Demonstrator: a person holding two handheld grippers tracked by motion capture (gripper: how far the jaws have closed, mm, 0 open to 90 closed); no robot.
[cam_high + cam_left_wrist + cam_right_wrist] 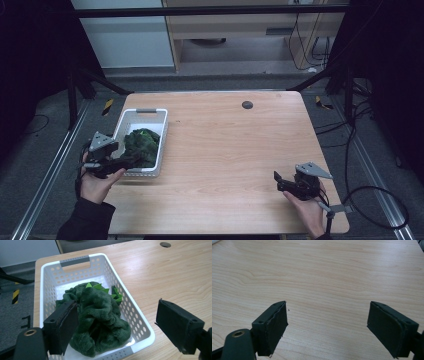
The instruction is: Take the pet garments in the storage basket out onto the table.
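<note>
Both tongs [131, 161] [276, 181] agape, low, apart.

Dim overhead picture, brighter and softer close-ups.

The high view is dark at both sides, with the pale wooden surface [225, 150] evenly lit from above and almost free of shadows. The gripper views are brighter; the wood grain is sharp, while each black claw blurs slightly at the bottom edge. The dark green plush cloth [100, 320] in the white perforated plastic basket [47, 290] loses detail in its folds.
</note>
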